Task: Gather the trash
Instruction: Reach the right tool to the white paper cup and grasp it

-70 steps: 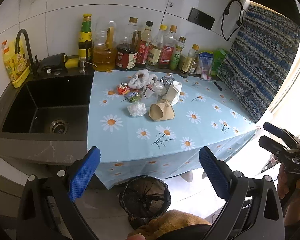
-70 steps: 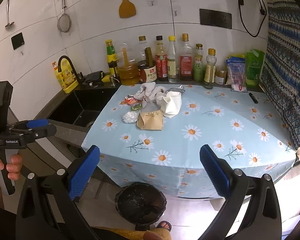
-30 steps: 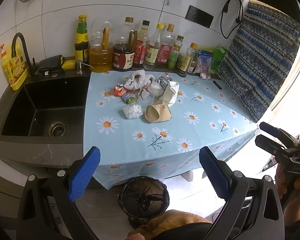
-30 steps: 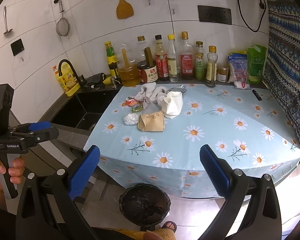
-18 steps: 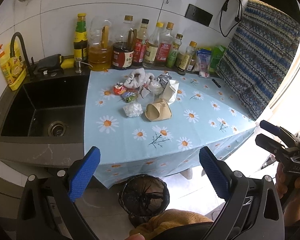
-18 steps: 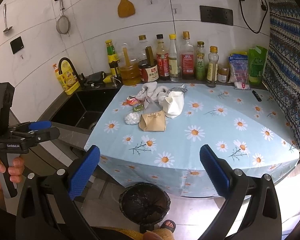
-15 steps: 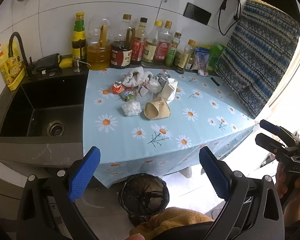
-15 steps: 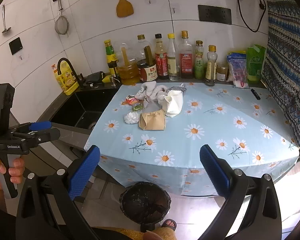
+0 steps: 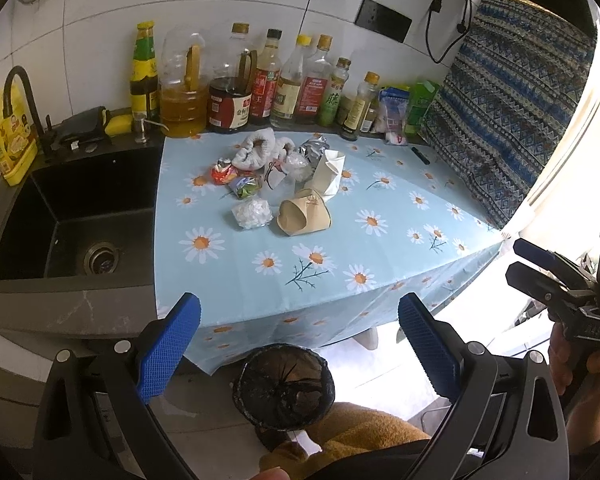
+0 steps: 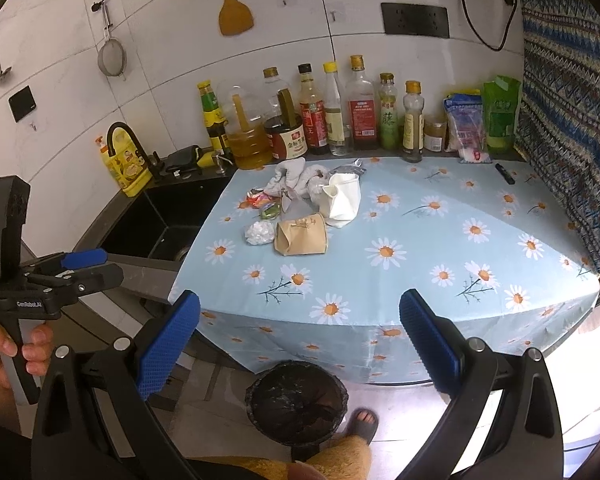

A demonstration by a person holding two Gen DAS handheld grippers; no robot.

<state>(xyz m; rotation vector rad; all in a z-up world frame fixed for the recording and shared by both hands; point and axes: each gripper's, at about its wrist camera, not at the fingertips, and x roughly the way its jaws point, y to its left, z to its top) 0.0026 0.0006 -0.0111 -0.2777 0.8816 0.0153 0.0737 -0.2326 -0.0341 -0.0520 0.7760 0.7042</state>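
Note:
A heap of trash lies on the daisy tablecloth [image 9: 364, 248]: a crushed brown paper cup [image 9: 303, 218] [image 10: 301, 235], a white paper cup [image 9: 329, 174] [image 10: 343, 199], a clear plastic wad [image 9: 252, 213] [image 10: 259, 233], bright wrappers [image 9: 236, 178] [image 10: 265, 204] and white cloth [image 9: 256, 150] [image 10: 296, 174]. A black-lined bin [image 9: 283, 388] [image 10: 297, 402] stands on the floor below the table's front edge. My left gripper [image 9: 299, 344] [image 10: 100, 266] and right gripper [image 10: 299, 344] [image 9: 518, 258] are both open and empty, held back from the table over the bin.
A black sink [image 9: 72, 216] with a faucet [image 10: 126, 140] lies left of the table. Several sauce and oil bottles [image 9: 260, 84] [image 10: 332, 112] line the back wall. A patterned cloth [image 9: 512, 100] hangs at the right. A sandalled foot [image 10: 362, 420] stands beside the bin.
Both views have shifted only slightly; the trash and the bin stay in place, and both grippers remain open and empty.

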